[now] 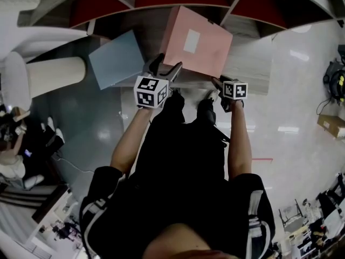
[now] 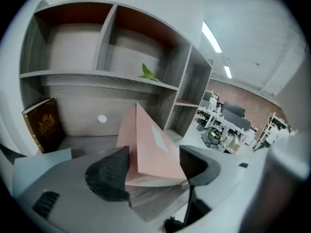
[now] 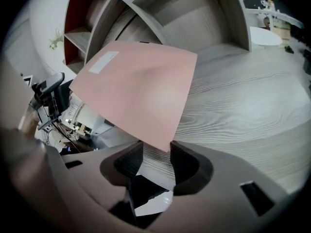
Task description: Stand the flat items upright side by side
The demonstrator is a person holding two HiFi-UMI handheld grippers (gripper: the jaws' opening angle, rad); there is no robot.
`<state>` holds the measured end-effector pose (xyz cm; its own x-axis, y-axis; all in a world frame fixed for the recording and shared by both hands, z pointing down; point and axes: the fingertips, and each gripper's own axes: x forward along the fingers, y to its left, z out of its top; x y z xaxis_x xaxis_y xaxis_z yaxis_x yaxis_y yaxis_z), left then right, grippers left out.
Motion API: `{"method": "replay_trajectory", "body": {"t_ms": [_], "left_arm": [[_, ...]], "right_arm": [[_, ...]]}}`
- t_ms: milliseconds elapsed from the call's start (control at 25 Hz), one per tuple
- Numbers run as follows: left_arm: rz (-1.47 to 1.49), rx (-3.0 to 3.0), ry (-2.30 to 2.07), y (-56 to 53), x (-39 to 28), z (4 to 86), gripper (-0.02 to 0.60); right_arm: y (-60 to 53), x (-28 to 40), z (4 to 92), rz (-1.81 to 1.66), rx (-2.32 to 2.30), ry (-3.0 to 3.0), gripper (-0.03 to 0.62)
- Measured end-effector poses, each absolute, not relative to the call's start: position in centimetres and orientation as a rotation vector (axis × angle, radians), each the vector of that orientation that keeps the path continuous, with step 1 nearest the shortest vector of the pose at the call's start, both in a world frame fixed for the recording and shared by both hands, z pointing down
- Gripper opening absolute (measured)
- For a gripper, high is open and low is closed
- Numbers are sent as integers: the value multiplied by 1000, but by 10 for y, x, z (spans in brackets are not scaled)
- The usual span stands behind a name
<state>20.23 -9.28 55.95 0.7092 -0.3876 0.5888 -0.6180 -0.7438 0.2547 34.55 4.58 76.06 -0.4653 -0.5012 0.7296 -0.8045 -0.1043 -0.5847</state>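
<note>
Roughly sq. pink flat item (image 1: 207, 50), matte, w/ white label (image 1: 191, 40), tilted

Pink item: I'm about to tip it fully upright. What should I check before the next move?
1. Left gripper grip: its jaws sit on either side of the pink item's near edge, and the item is raised off the shelf: ok.
2. Right gripper grip: jaws apart, with only the item's corner at their tips: not ok.
3. Pink item upright: it is tilted: not ok.
4. Landing space: bare shelf surface beside the item: ok.
5. Blue item upright: it lies flat: not ok.
6. Brown book: stands upright at the compartment's left: ok.
</note>
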Motion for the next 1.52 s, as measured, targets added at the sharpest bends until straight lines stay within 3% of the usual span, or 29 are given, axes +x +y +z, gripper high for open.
{"method": "replay_trajectory", "body": {"t_ms": [1000, 1520], "left_arm": [[711, 2740, -492, 16, 322, 470, 321], [738, 2793, -347, 53, 365, 459, 316]], "right_arm": [[70, 378, 776, 1546, 1436, -1949, 152], [88, 391, 770, 1541, 1453, -1920, 187]]}}
